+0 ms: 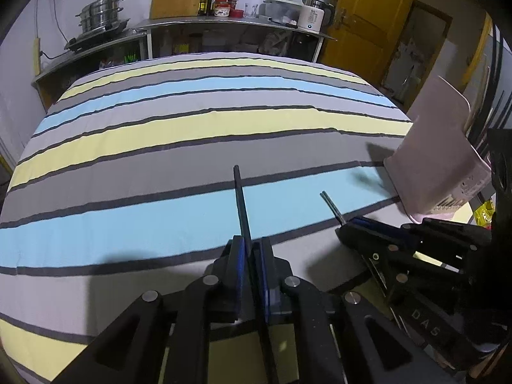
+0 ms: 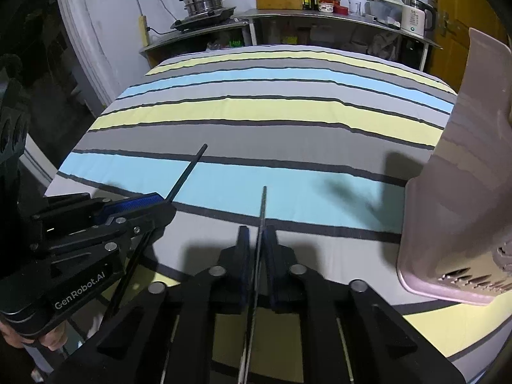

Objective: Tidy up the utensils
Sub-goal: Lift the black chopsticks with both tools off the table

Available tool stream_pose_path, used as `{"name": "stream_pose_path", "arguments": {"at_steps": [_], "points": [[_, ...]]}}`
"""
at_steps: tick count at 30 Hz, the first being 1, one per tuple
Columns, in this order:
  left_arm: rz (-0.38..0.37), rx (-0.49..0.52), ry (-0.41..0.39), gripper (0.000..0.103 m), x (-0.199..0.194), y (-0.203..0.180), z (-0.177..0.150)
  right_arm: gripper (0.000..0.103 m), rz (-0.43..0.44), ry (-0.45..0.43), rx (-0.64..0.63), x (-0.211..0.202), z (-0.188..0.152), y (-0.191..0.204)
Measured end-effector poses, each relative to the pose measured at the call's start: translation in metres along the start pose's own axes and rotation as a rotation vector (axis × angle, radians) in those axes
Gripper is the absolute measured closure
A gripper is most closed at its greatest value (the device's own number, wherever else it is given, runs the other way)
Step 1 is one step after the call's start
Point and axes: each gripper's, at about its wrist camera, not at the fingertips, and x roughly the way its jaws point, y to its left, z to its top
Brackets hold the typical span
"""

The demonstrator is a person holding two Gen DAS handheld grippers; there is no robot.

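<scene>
My left gripper (image 1: 249,246) is shut on a black chopstick (image 1: 240,201) that points forward above the striped cloth. It also shows at the left of the right wrist view (image 2: 160,203), with its chopstick (image 2: 188,169). My right gripper (image 2: 257,233) is shut on a thin metal chopstick (image 2: 263,204); it shows at the right of the left wrist view (image 1: 348,224), with the stick's tip (image 1: 331,206). A pink utensil holder (image 2: 464,176) stands on the table to the right, also in the left wrist view (image 1: 438,147).
The table wears a striped grey, yellow and blue cloth (image 1: 192,121). Behind it a metal shelf (image 1: 224,22) holds a steamer pot (image 1: 100,12), bottles, jars and a white kettle (image 1: 312,16). A yellow door (image 1: 374,9) is at the back right.
</scene>
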Motion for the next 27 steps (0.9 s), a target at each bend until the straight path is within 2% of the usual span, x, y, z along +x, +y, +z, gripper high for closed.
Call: {"name": "stream_pose_path", "arguments": {"at_steps": [6, 11, 27], "points": [[0.020, 0.012, 0.010, 0.097, 0.001, -0.002, 0.004, 0.098, 0.039, 0.008, 0.021, -0.002, 0.002, -0.005], [0.000, -0.010, -0.006, 0.098, -0.009, -0.001, 0.004, 0.098, 0.069, -0.032, 0.031, -0.021, 0.002, -0.003], [-0.087, 0.020, -0.199, 0.098, -0.133, -0.024, 0.015, 0.098, 0.118, -0.208, 0.034, -0.118, 0.008, 0.001]]}}
